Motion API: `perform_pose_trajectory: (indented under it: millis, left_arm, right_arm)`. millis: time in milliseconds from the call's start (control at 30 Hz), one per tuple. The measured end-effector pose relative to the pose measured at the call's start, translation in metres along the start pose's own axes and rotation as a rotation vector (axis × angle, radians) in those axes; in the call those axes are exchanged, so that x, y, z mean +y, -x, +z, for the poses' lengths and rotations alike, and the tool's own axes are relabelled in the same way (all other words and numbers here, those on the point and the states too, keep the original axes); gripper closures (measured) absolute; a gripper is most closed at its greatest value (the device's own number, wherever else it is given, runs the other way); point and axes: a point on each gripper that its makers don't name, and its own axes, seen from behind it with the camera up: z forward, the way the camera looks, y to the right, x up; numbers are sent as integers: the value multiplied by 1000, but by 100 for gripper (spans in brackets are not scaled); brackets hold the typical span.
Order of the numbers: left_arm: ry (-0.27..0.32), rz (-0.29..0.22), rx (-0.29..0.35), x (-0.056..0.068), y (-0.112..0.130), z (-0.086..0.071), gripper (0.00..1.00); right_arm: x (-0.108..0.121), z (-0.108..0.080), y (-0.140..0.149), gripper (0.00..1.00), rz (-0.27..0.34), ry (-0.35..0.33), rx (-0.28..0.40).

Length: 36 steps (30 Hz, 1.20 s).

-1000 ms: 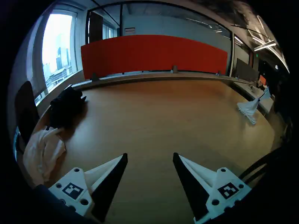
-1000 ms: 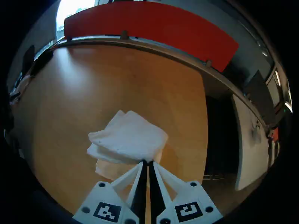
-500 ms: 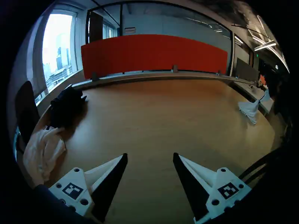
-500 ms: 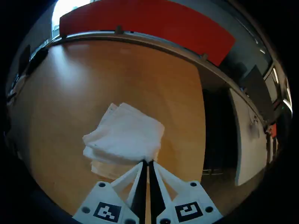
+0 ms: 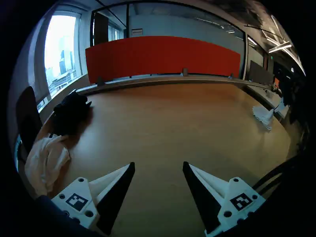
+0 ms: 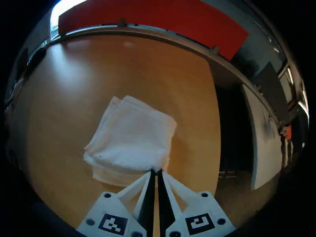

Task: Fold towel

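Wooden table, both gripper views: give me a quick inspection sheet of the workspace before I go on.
Surface: light brown wooden table, bare in the middle.
Job's things: folded white towel, a layered square near the table's edge.
Clutter: crumpled cream cloth and a black fabric bundle at the table's window side.
Grippers: right gripper shut on the towel's near edge; left gripper open over bare wood, holding nothing.
Cables: nothing seen.
Surroundings: long red partition panel behind the table, bright window, dark chair back.
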Motion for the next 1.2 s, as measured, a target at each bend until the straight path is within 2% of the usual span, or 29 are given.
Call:
perform_pose_trajectory:
  millis: [267, 933, 1000, 1100, 1200]
  left_arm:
    - [-3, 0, -4, -1, 2, -1, 10]
    - [-6, 2, -6, -1, 4, -1, 10]
    - [-6, 1, -7, -1, 4, -2, 10]
    - [-6, 3, -7, -1, 5, -2, 10]
    - [-7, 4, -7, -1, 4, -3, 11]
  right_arm:
    - [1, 5, 18, 87, 10, 18, -42]
    - [1, 14, 43, 54, 21, 55, -79]
    - [-1, 15, 45, 49, 24, 52, -81]
    - [-2, 15, 46, 37, 26, 53, -74]
    - [-3, 15, 48, 33, 29, 54, -70]
